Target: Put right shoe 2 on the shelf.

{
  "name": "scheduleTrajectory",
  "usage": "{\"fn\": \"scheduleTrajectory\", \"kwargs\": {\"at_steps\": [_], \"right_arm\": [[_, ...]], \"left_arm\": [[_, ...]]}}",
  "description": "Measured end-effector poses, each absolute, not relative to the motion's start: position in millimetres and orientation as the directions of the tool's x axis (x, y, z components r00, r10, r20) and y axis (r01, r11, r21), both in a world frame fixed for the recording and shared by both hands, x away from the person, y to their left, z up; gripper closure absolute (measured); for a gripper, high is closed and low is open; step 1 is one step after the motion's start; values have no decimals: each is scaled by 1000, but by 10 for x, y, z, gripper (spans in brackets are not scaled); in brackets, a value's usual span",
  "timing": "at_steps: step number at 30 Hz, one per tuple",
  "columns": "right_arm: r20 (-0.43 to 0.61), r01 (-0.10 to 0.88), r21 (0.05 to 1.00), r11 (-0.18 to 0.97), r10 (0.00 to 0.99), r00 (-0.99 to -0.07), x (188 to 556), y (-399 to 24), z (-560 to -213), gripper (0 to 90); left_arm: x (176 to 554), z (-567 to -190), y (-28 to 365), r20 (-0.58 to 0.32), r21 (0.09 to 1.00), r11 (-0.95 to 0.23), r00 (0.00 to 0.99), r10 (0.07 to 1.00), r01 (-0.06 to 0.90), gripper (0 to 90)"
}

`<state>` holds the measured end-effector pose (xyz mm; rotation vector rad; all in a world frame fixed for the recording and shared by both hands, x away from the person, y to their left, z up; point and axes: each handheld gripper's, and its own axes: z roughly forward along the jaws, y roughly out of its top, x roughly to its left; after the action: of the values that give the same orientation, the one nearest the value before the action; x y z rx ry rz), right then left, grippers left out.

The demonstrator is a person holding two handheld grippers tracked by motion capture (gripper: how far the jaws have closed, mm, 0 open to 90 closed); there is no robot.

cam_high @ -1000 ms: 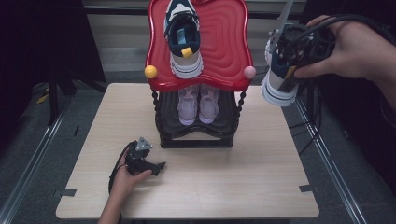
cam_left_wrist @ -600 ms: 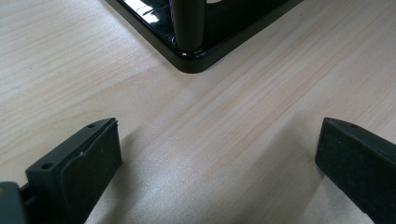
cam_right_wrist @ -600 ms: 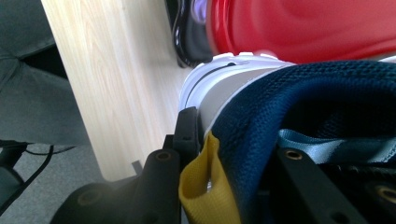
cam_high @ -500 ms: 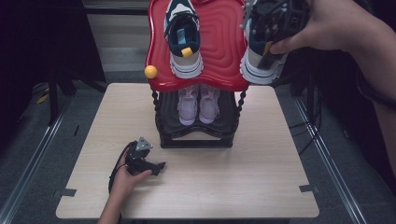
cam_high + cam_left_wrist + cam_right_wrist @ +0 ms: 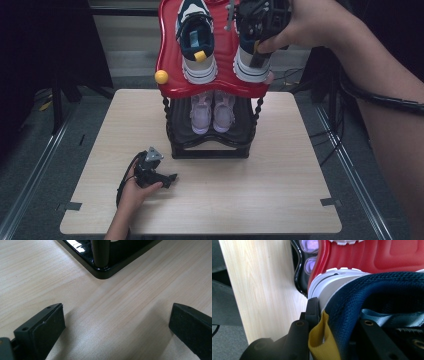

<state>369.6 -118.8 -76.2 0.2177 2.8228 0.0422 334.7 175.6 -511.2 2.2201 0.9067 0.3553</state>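
Up top, right tongs clamped on the heel of a navy and white mesh sneaker, over the glossy red plastic shelf, left tongs gaping open on the pale wooden table.

A two-tier rack stands at the upper middle of the table. On its top shelf one sneaker lies left of a second sneaker. A smaller pair of shoes sits on the lower shelf beneath. The left hand-held gripper rests at the table's lower left.
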Motion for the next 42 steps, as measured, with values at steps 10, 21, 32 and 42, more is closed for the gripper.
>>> {"fn": "scheduleTrajectory", "kwargs": {"at_steps": [10,21,32,42], "right_arm": [[-332,99,19,995,100,-938,3817,-1073,-892,716],[-352,73,27,997,78,-933,3947,-983,-1001,712],[-350,53,33,998,62,-935,4018,-924,-1043,704],[-354,36,40,999,48,-934,4037,-944,-1054,693]], "left_arm": [[3347,-5112,1755,-13,698,-508,718,696,505,0],[3347,-5112,1755,-10,698,-508,717,697,504,0],[3346,-5113,1755,-13,698,-507,718,696,505,0],[3347,-5113,1755,-13,698,-508,718,696,505,0]]}}
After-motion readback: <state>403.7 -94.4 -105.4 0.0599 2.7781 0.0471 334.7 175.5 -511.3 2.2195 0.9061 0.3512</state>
